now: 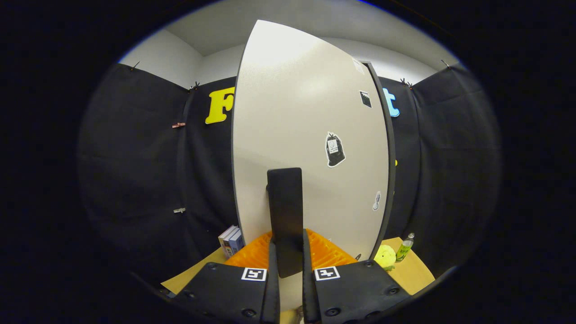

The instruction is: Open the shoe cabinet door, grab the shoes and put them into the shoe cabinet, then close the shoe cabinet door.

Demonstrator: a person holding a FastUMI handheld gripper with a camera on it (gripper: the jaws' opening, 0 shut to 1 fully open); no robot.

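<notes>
The gripper [288,252] is nearly closed, its two fingers [272,270] clamping the dark handle [285,216] of the pale cabinet door [310,135], which stands upright just ahead, close to them.

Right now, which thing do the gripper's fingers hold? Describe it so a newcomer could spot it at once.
Start at the tall pale cabinet door carrying stickers. Low on its face a dark upright handle sticks out, with the gripper closed on its lower end. Unlike the flat stickers nearby, it is a plain dark raised bar.

No readable text on the door stickers [335,149].
</notes>
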